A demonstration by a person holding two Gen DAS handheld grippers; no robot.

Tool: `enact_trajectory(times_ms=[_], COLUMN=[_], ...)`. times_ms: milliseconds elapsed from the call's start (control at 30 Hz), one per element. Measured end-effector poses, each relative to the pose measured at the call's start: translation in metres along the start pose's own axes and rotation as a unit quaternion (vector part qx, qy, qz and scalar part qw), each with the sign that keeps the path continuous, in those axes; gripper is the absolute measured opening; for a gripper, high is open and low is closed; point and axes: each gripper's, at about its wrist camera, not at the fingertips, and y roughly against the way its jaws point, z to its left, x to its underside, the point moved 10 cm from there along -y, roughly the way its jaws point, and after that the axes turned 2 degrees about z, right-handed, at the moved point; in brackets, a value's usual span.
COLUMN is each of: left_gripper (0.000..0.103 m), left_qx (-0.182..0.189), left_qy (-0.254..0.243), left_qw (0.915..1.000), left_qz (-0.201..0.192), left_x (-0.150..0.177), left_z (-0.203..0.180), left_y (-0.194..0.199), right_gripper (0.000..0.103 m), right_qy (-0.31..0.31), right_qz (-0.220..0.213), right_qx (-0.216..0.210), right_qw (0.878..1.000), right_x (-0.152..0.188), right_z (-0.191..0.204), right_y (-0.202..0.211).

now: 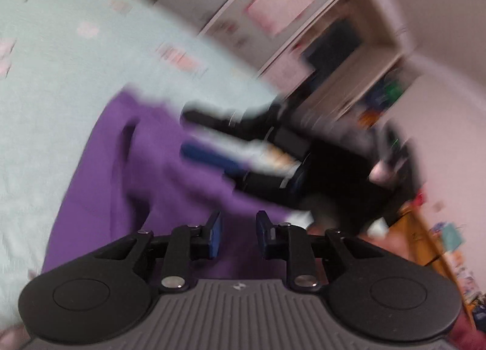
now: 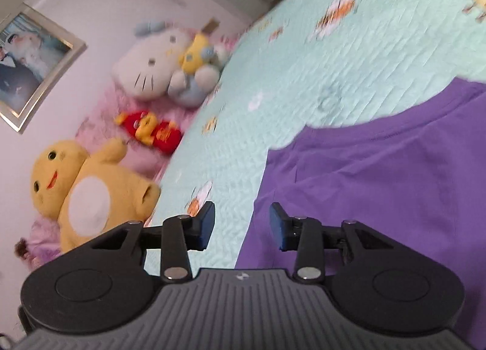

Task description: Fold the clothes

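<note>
A purple garment (image 1: 158, 167) lies spread on a pale green quilted bedspread (image 1: 60, 91). My left gripper (image 1: 238, 234) hovers over the garment's near part, its blue pads apart with only cloth showing beyond the gap. The left wrist view is blurred; in it the right gripper (image 1: 186, 132) reaches over the garment's right edge, fingers apart. In the right wrist view the right gripper (image 2: 242, 225) is open above the garment's (image 2: 379, 173) left edge, bedspread (image 2: 303, 61) under one finger, purple cloth under the other. Nothing is gripped.
Plush toys line the bed's far side against the wall: a yellow one (image 2: 85, 192), a white cat (image 2: 155, 67) and a red cushion (image 2: 148, 131). A framed photo (image 2: 27, 64) hangs there. Shelves (image 1: 303, 31) stand beyond the bed.
</note>
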Motion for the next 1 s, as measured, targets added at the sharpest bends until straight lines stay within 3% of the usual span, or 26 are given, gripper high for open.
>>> enact_trajectory(times_ms=[67,133,200,267,367,400,467,533,600,700,733,767,800,867,967,1000], left_gripper=[0.008,0.006,0.006,0.006,0.006,0.006,0.006,0.005,0.005,0.005,0.005,0.005,0.005,0.005,0.007,0.023], left_qx=[-0.039,-0.048,-0.038,-0.035,-0.035,-0.034,-0.033,-0.034,-0.039,-0.046,-0.049,-0.050,-0.050,-0.051,-0.067,-0.075], left_qy=[0.041,0.097,0.147,0.179,0.214,0.223,0.233,0.250,0.250,0.248,0.246,0.245,0.248,0.251,0.247,0.242], left_qw=[0.9982,0.9941,0.9884,0.9832,0.9761,0.9741,0.9716,0.9672,0.9667,0.9662,0.9664,0.9664,0.9658,0.9649,0.9644,0.9643], left_qz=[0.020,0.011,0.002,-0.005,-0.013,-0.016,-0.022,-0.030,-0.041,-0.054,-0.057,-0.059,-0.059,-0.058,-0.065,-0.079], left_x=[0.006,0.005,0.009,0.012,0.015,0.016,0.017,0.019,0.021,0.024,0.025,0.026,0.025,0.024,0.018,0.012], left_z=[0.026,0.045,0.055,0.060,0.064,0.065,0.064,0.065,0.063,0.060,0.060,0.059,0.060,0.060,0.058,0.056], left_y=[-0.010,-0.007,-0.004,0.000,0.007,0.008,0.012,0.018,0.023,0.029,0.029,0.030,0.030,0.033,0.044,0.051], right_gripper=[0.042,0.035,0.006,0.001,0.000,0.006,0.016,0.017,0.023,0.027,0.027,0.012,0.008,0.003,0.000,0.000], right_qy=[0.003,0.003,-0.007,-0.021,-0.007,0.006,0.030,0.036,0.051,0.073,0.076,0.068,0.045,0.003,0.019,0.025], right_qz=[0.033,0.053,0.037,0.011,-0.011,-0.019,-0.038,-0.041,-0.001,0.085,0.098,0.092,0.074,0.033,0.013,0.006], right_qx=[0.014,0.026,0.039,0.044,0.056,0.055,0.035,-0.003,-0.029,-0.023,-0.009,0.003,0.006,0.018,0.047,0.052], right_qw=[0.999,0.998,0.999,0.999,0.998,0.998,0.998,0.999,0.998,0.993,0.992,0.993,0.996,0.999,0.999,0.998], right_x=[-0.001,-0.005,-0.014,-0.025,-0.030,-0.029,-0.025,-0.017,0.002,0.033,0.038,0.035,0.027,0.009,0.004,0.003], right_z=[-0.008,-0.018,-0.025,-0.034,-0.036,-0.031,-0.016,-0.001,0.012,0.012,0.007,0.000,-0.006,-0.018,-0.022,-0.021], right_y=[-0.021,-0.040,-0.050,-0.053,-0.053,-0.048,-0.032,-0.016,-0.006,-0.020,-0.029,-0.039,-0.047,-0.059,-0.068,-0.068])
